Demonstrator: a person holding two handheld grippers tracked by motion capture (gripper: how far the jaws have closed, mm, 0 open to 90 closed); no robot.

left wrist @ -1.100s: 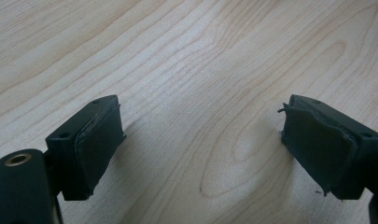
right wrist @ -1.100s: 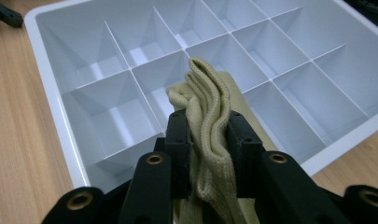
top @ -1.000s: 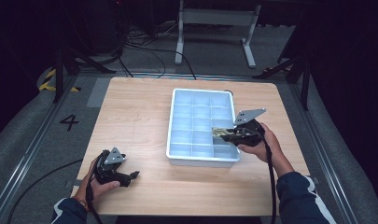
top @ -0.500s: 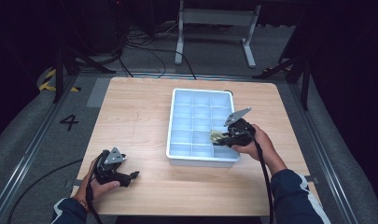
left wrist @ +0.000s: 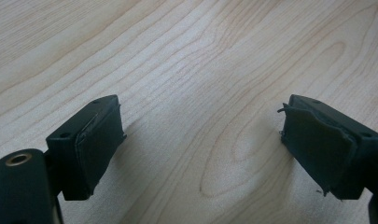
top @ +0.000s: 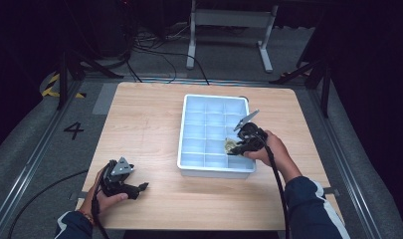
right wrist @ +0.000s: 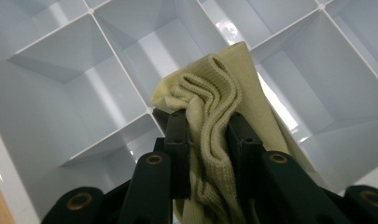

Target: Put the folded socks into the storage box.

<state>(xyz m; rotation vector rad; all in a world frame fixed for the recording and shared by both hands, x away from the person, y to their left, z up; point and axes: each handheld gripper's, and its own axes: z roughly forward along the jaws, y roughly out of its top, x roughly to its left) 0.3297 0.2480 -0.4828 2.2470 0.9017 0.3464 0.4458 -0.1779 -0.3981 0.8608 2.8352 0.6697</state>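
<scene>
Pale wood grain runs across the light wooden table, and at its near left corner sits the left gripper, black with a grey three-cornered plate on top, resting low on the boards in the person's left hand. Its jaws stand wide, bare wood between the pads in the left gripper view. Plenty of open table lies to its right, up to the near wall of the white plastic compartment tray, which sits right of centre.

Over to the right: the right gripper leans in over the tray's near right part, jaws pinched tight on a pale yellow ribbed cloth, bunched in folds between the pads. The cloth hangs above the white dividers; which compartment lies under it I can't quite tell. The right hand sits over the tray's right rim. A narrow strip of table runs beyond it to the right edge.
</scene>
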